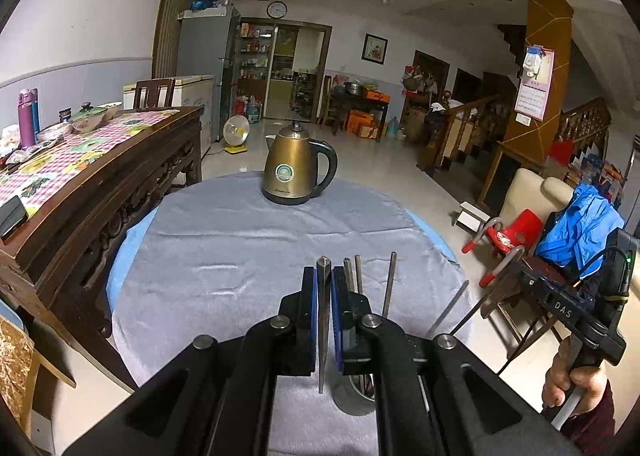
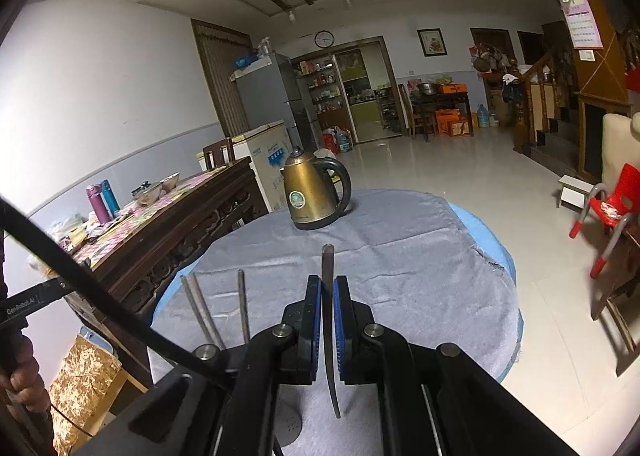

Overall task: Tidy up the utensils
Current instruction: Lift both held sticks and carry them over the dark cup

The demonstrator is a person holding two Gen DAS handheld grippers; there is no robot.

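My left gripper [image 1: 325, 280] is shut on a metal chopstick [image 1: 323, 320] that stands upright between its blue pads, above the grey cloth. A round metal utensil holder [image 1: 354, 396] sits just below and right of it, with several metal chopsticks [image 1: 352, 276] standing in it. My right gripper [image 2: 328, 288] is shut on another metal utensil [image 2: 328, 268], thin and slightly curved, held upright. The holder's chopsticks [image 2: 200, 304] show to its left in the right wrist view. The right gripper's body [image 1: 576, 308] shows at the right of the left wrist view.
A gold electric kettle [image 1: 296, 168] stands at the far side of the round table with the grey cloth [image 1: 240, 240]. A dark wooden sideboard [image 1: 100, 184] with bottles and bowls is on the left. A red child's chair [image 1: 516, 232] and a chair with blue clothes are on the right.
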